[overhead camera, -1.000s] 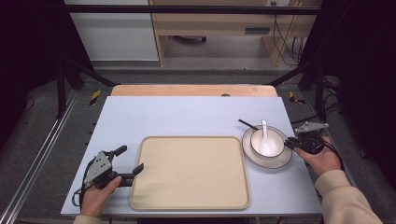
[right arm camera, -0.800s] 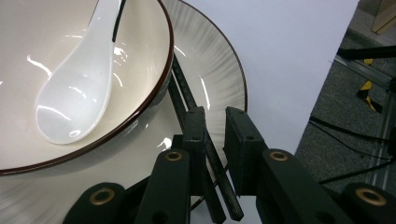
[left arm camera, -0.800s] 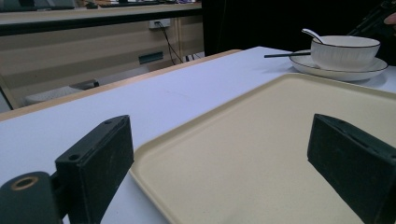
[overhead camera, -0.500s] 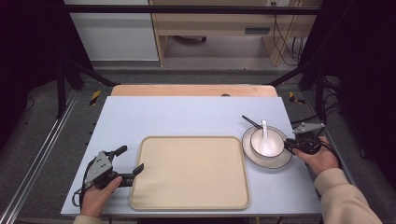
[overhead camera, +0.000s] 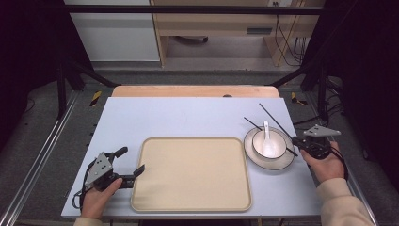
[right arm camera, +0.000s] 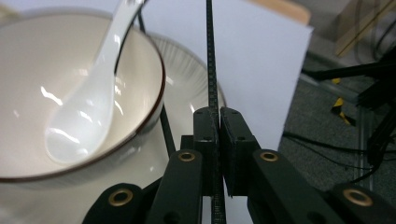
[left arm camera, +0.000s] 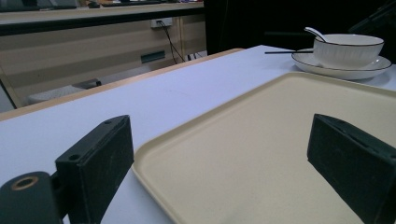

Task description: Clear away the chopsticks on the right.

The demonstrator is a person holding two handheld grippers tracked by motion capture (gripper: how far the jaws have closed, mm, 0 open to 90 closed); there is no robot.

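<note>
We count one beige rectangular tray, one white bowl, one white spoon, one white plate, two thin black chopsticks. Our right gripper has its fingers clamped on one chopstick; our left gripper has its fingers apart at the tray's left edge.

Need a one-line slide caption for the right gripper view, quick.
Right gripper shut on a black chopstick, beside a white bowl holding a spoon on its plate.

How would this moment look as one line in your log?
left gripper: open at tray edge | right gripper: shut on chopstick | spoon in bowl
</note>
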